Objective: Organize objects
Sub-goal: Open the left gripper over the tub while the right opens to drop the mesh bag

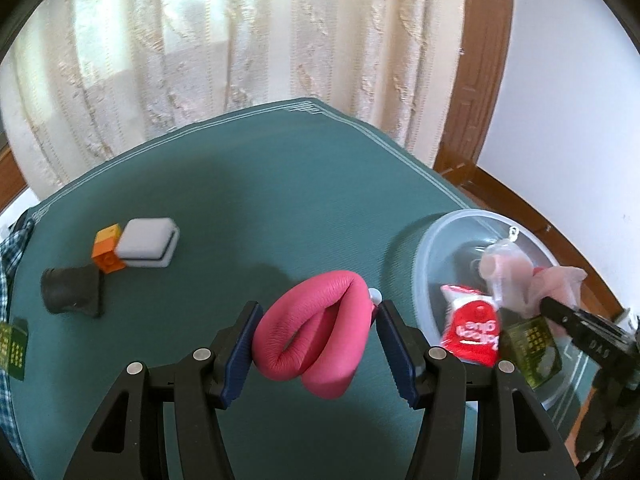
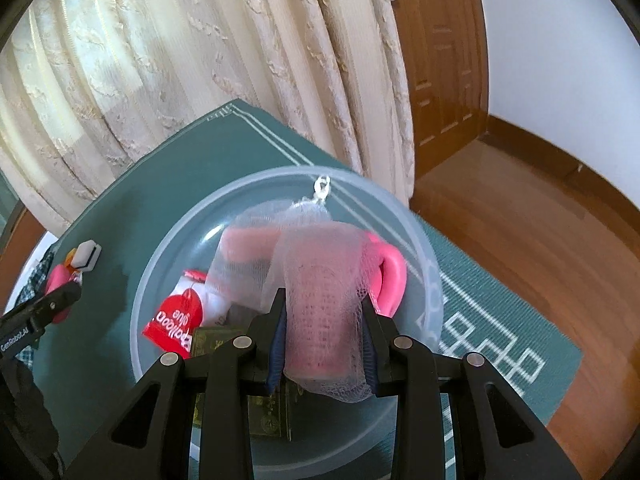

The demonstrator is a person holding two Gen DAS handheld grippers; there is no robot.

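Note:
My left gripper (image 1: 316,344) is shut on a folded pink leather-look pouch (image 1: 316,336) and holds it above the green table mat (image 1: 240,184). My right gripper (image 2: 324,340) is shut on a pink object wrapped in white mesh netting (image 2: 320,280) and holds it over the clear plastic bowl (image 2: 160,248). The bowl holds a red and white balloon glue packet (image 2: 176,320), dark green packets (image 2: 272,412) and a pink curved piece (image 2: 394,276). In the left wrist view the bowl (image 1: 432,248) sits at the right with the right gripper (image 1: 560,312) over it.
An orange block (image 1: 106,248), a grey and white sponge-like pad (image 1: 146,242) and a dark grey piece (image 1: 70,290) lie on the mat's left side. A cream curtain (image 1: 240,40) hangs behind the table. A wooden door (image 2: 440,60) and wood floor (image 2: 540,220) lie to the right.

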